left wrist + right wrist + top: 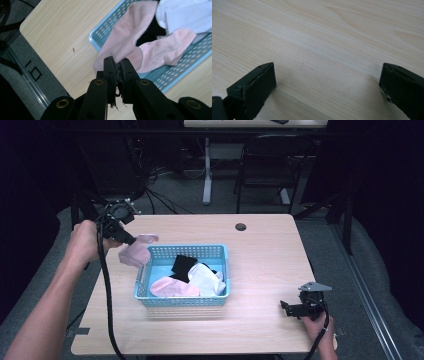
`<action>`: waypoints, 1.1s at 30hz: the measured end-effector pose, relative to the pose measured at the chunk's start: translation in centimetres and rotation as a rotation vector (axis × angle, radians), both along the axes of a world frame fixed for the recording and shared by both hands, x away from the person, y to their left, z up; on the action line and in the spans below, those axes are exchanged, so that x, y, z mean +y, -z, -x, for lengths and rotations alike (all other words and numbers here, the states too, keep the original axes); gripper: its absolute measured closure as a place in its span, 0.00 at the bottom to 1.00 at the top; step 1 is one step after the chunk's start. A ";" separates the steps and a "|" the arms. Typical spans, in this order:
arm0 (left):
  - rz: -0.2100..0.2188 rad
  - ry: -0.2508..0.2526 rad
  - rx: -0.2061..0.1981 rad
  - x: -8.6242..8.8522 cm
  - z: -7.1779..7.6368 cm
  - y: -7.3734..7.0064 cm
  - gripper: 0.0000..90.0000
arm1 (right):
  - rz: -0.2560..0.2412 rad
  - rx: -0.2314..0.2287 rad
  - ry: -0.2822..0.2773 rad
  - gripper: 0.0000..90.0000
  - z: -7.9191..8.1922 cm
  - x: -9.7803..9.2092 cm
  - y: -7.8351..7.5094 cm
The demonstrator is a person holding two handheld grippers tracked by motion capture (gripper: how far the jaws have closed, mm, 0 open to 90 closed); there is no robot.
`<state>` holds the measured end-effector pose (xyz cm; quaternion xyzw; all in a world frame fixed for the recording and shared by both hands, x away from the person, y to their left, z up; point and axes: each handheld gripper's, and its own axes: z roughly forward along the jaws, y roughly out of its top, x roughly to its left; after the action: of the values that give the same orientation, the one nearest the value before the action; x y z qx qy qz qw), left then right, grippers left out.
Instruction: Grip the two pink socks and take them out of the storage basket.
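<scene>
The left gripper (117, 62) is clamped on a pink sock (127, 32), holding it in the air over the left rim of the blue basket (220, 252), apparently clear of it. More socks, pink, white and black, lie inside the basket. The right gripper (286, 306) rests low at the worktop (265, 245) near its right front corner, jaws spread wide and empty.

Count's in: two pink socks (136, 251) (172, 287), one white sock (206, 279), one black sock (183, 265), all with one blue basket (185, 301), on one table (265, 255), two grippers (131, 240) (286, 307) working.
</scene>
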<state>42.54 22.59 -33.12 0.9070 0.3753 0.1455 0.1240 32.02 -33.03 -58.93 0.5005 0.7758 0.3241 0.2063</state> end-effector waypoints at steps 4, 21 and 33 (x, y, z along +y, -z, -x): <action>0.005 -0.027 0.001 1.3 0.0 0.1 0.94 | 0.000 0.000 0.000 0.00 0.0 0.0 0.0; 0.000 -0.154 0.052 6.3 -0.6 1.8 0.94 | 0.000 -0.001 0.003 0.00 0.0 0.0 0.0; 0.010 -0.240 0.113 8.7 -1.4 4.8 0.94 | 0.001 -0.001 0.004 0.00 0.0 0.0 0.0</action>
<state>43.93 31.28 -37.90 0.8616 0.4883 0.1060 0.0887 32.01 -33.01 -58.92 0.5018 0.7749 0.3234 0.2076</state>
